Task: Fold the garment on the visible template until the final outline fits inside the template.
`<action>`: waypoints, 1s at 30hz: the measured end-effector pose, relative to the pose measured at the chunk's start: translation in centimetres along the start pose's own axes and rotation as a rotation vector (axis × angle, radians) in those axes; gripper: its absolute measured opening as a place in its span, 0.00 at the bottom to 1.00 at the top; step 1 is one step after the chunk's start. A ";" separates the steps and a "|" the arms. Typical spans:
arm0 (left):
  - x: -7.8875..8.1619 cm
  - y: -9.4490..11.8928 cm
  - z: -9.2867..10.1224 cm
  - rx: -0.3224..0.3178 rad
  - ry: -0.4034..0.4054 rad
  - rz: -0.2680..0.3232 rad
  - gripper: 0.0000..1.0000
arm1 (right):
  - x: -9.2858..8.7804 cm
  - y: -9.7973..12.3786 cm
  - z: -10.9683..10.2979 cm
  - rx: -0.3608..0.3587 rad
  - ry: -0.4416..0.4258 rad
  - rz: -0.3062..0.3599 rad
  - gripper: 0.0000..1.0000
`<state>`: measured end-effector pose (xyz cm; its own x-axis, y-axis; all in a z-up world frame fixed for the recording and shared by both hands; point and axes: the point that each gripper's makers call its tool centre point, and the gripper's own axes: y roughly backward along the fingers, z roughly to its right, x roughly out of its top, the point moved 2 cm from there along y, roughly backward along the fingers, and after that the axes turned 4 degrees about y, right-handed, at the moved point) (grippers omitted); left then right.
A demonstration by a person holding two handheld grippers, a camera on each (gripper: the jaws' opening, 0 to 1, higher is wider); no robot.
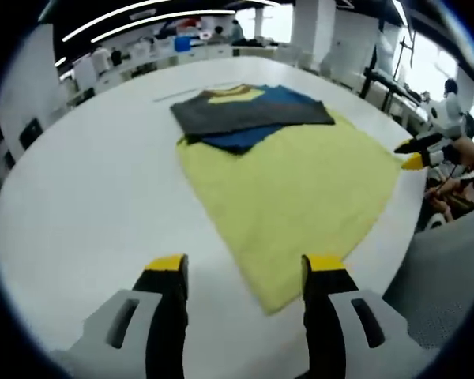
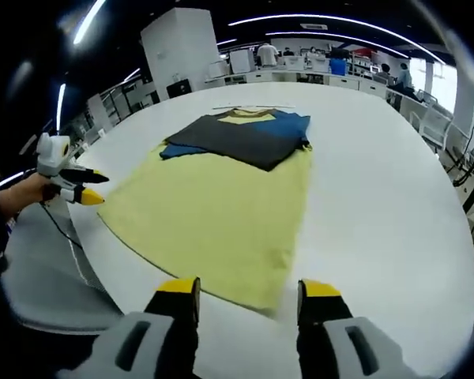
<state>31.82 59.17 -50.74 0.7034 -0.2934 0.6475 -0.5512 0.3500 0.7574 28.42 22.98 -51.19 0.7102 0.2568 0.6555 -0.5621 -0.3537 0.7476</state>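
Room: bright open workshop with long ceiling light strips, white benches and a few people far behind the garment.
Surface (image 1: 79, 205): white, wide and rounded; its near edge curves away below the yellow template's near corner.
Yellow template (image 1: 292, 189): flat yellow sheet lying on the surface, one corner pointing toward my left tool, another corner reaching toward the surface edge; in the right gripper view (image 2: 213, 213) it stretches from the garment down to a spot just ahead of my right tool.
Garment (image 1: 249, 114): dark grey, blue and yellow piece, folded into a compact shape at the far end of the yellow template; part of it rests on the template and its far part lies past the template's far edge on the bare surface. In the right gripper view (image 2: 245, 134) the grey panel lies on top, with blue showing at both sides and a yellow collar area at the far edge.
My left tool (image 1: 245, 272): jaws apart, gripping nothing, hovering near the yellow template's near corner; in the right gripper view (image 2: 91, 189) it sits beside the template's left corner, held in my hand (image 2: 24, 193).
My right tool (image 2: 249, 292): jaws apart, empty, just short of the yellow template's near edge; in the left gripper view (image 1: 415, 154) its yellow tips sit right at the template's right corner.
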 end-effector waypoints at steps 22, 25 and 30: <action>-2.7 0.7 0.9 0.034 0.174 -0.025 0.15 | -0.5 -0.9 0.8 -0.074 -0.019 0.020 0.08; -2.8 0.6 1.1 0.039 0.171 -0.036 0.13 | -0.6 -0.9 0.9 -0.082 -0.018 0.022 0.04; -3.1 0.3 1.4 0.045 0.162 -0.051 0.08 | -0.6 -1.1 1.0 -0.088 -0.015 0.021 0.00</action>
<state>28.87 58.93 -52.35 0.7924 -0.1609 0.5883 -0.5295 0.2974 0.7945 28.99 22.35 -52.55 0.7036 0.2368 0.6700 -0.6115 -0.2786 0.7406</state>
